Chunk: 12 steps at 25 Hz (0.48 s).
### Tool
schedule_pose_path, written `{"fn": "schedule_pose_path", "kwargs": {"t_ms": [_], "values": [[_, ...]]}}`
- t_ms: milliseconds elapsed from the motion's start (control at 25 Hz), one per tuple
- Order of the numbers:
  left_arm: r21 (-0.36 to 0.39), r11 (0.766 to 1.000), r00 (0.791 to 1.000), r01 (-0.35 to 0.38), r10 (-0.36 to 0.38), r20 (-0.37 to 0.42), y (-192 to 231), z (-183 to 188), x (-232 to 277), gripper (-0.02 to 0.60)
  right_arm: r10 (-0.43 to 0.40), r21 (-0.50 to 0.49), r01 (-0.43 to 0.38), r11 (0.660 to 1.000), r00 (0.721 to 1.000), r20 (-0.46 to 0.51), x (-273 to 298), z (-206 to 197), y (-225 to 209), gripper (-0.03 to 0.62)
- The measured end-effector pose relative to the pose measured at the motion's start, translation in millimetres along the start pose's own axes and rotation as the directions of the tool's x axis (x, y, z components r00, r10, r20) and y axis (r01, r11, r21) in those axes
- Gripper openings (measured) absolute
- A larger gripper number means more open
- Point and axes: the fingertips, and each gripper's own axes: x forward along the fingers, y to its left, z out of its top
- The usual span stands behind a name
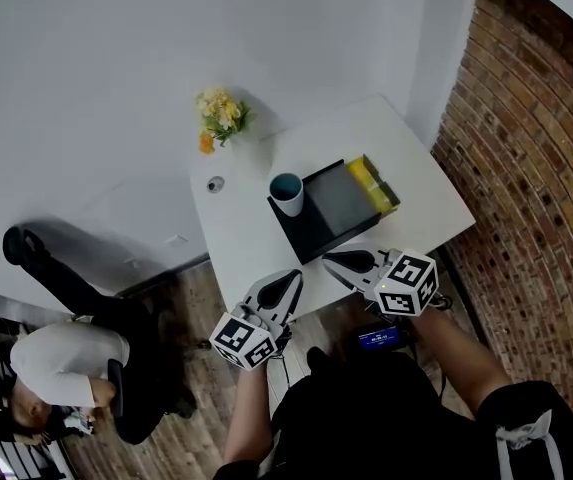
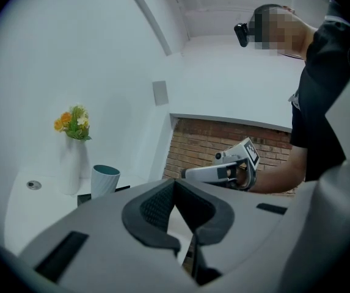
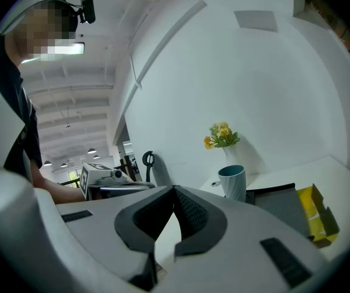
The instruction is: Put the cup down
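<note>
A teal cup [image 1: 287, 194] with a white ribbed outside stands upright at the left corner of a black tray [image 1: 331, 213] on the white table [image 1: 406, 158]. No gripper touches it. My left gripper [image 1: 291, 276] hangs over the table's near edge, shut and empty. My right gripper [image 1: 331, 259] is beside it, a little nearer the tray, also shut with nothing between its jaws. In the left gripper view the cup [image 2: 104, 180] lies well beyond the closed tips [image 2: 175, 183]. The right gripper view shows the cup [image 3: 233, 182] beyond its tips [image 3: 174, 189].
A white vase of yellow and orange flowers [image 1: 222, 118] stands at the table's far corner, with a small round object [image 1: 215, 184] near it. A yellow box [image 1: 374, 186] lies on the tray's right side. A brick wall [image 1: 536, 168] runs along the right. A seated person [image 1: 56, 368] is at lower left.
</note>
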Motion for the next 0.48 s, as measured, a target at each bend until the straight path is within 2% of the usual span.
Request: {"fn": "schedule_pose_path", "kwargs": {"t_ms": [480], "values": [[0.008, 1.000, 0.999, -0.027, 0.027, -0.021, 9.1, 2.0, -0.8, 0.008, -0.027, -0.005, 0.027, 1.000, 0.999, 0.018, 7.2, 12.9, -13.6, 0.012]]}}
